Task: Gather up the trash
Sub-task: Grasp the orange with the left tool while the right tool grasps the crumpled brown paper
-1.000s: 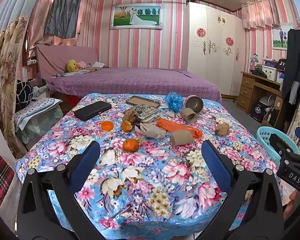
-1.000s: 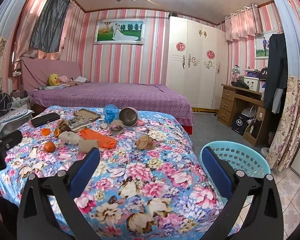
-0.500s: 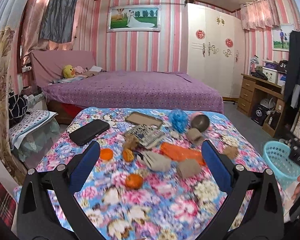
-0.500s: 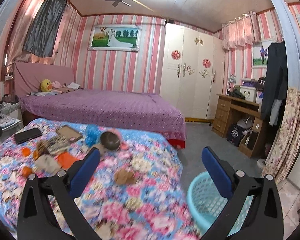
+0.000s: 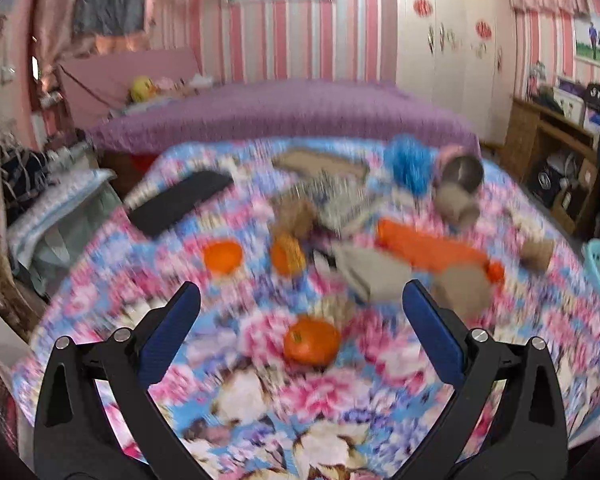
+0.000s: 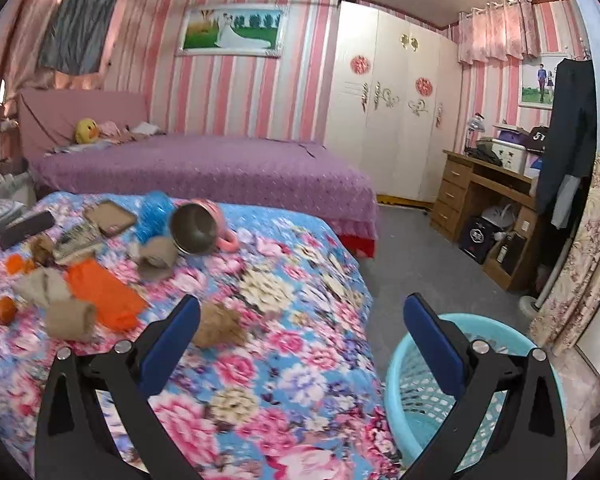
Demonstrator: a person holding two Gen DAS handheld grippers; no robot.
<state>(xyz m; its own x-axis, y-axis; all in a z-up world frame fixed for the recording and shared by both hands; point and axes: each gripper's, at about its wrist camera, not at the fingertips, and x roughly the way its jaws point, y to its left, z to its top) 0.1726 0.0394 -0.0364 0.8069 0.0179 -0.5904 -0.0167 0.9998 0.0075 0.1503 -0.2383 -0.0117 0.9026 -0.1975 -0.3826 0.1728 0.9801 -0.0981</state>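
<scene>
Trash lies on a floral-covered table (image 5: pixel 260 392): an orange peel piece (image 5: pixel 311 341), another peel (image 5: pixel 221 255), crumpled brown paper (image 5: pixel 370 270), an orange wrapper (image 5: pixel 428 249) and a brown paper wad (image 6: pixel 219 326). My left gripper (image 5: pixel 300 312) is open and empty, just above the near orange peel. My right gripper (image 6: pixel 302 320) is open and empty, over the table's right edge, with the brown wad by its left finger. A light blue basket (image 6: pixel 432 400) stands on the floor to the right.
A black case (image 5: pixel 180 202), a book (image 5: pixel 340 204), a blue pom-pom (image 5: pixel 410 162) and a tipped metal cup (image 6: pixel 194 229) also sit on the table. A purple bed (image 6: pixel 204 168) is behind; a wooden desk (image 6: pixel 484 200) stands at the right.
My left gripper has moved forward and down toward the near orange peel; its view is blurred by motion. My right gripper has tilted down and moved nearer the brown wad and basket.
</scene>
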